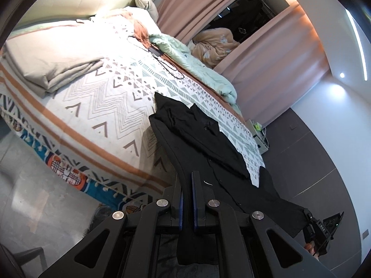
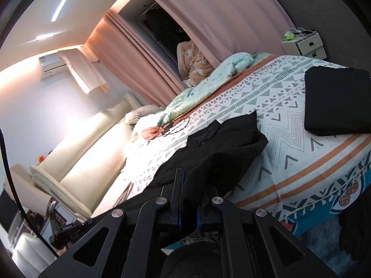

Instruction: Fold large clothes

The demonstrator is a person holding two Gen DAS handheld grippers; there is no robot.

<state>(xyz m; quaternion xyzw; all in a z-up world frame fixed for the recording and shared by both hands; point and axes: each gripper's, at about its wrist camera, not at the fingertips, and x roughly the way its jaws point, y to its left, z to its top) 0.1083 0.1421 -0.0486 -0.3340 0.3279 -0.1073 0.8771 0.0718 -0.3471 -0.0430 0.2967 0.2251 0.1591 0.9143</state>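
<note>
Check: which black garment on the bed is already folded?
The black bundle lying alone near the bed's foot, a neat rectangle. The other black garment is spread out, pinched by both grippers.

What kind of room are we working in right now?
A home bedroom, most likely. The black garment lies on a bed with a patterned cover, pink curtains hang behind it, and a small bedside cabinet stands past the bed's far corner.

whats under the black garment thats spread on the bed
Under the black garment lies the patterned bedspread, showing on both sides of it. What the cloth covers cannot be seen. Its near edge is lifted, pinched in the left tool and right tool.
</note>
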